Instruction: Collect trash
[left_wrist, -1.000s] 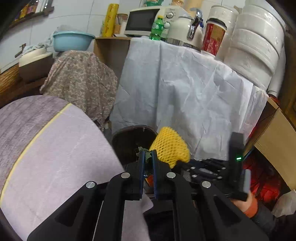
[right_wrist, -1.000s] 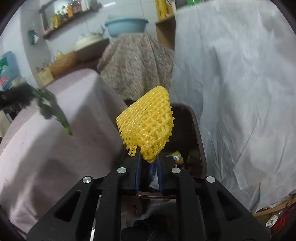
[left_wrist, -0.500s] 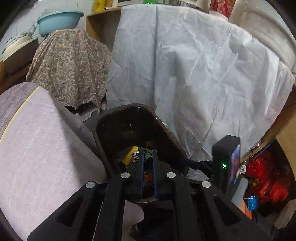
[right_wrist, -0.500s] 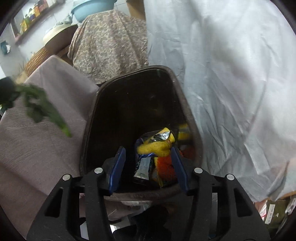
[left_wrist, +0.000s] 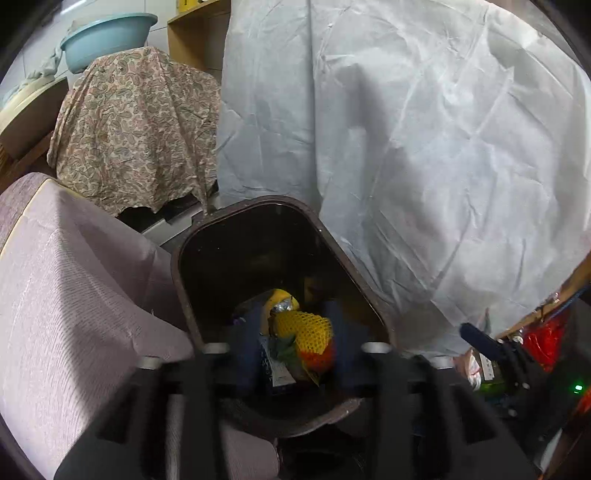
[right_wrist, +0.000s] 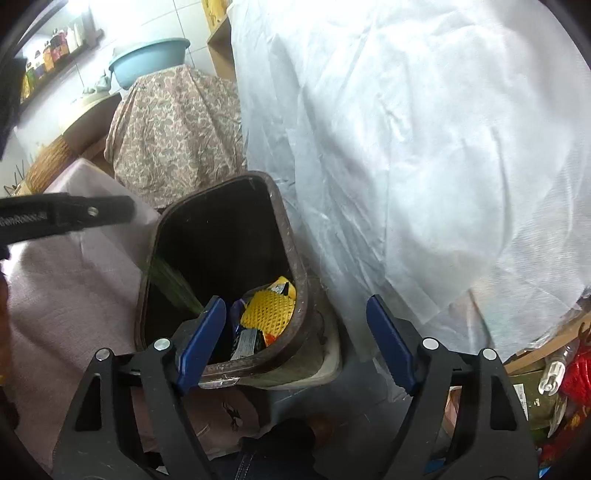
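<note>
Right hand-held gripper (right_wrist: 295, 347): jaws have just been opening, now wide, nothing between the blue pads. It hangs over the near rim of the bin (right_wrist: 295, 258). The yellow foam net (right_wrist: 267, 312) lies inside the bin on top of wrappers, clear of the pads, so that drop looks done.

Left hand-held gripper (left_wrist: 295, 347): blurred, jaws have just been opening, now parted over the bin mouth (left_wrist: 184, 295). Nothing is pinched. A green streak (right_wrist: 173, 288) runs down the bin's inner left wall in the right view, probably the leafy scrap falling in. The net (left_wrist: 303, 328) sits in the bin bottom, seen through the gap between the fingers.

Step, my read: release into bin, both sides finishing. Next: lift both grippers clear of the rim, then go for the next piece of trash. None is in view from here, so the cameras need to swing back to wherever it lies.

Around:
- pale purple cloth surface (left_wrist: 74, 314), touching the bin's left side
- white sheet (left_wrist: 424, 147), draped right behind and to the right of the bin
- paisley cloth (left_wrist: 136, 125) over something behind, blue basin (left_wrist: 107, 35) above it
- red bags and clutter (right_wrist: 569, 369), low right

In the way: the bin is wedged between cloth surface and white sheet, so the exit is tight. Pull up before moving sideways or a finger may snag the rim or the sheet.
</note>
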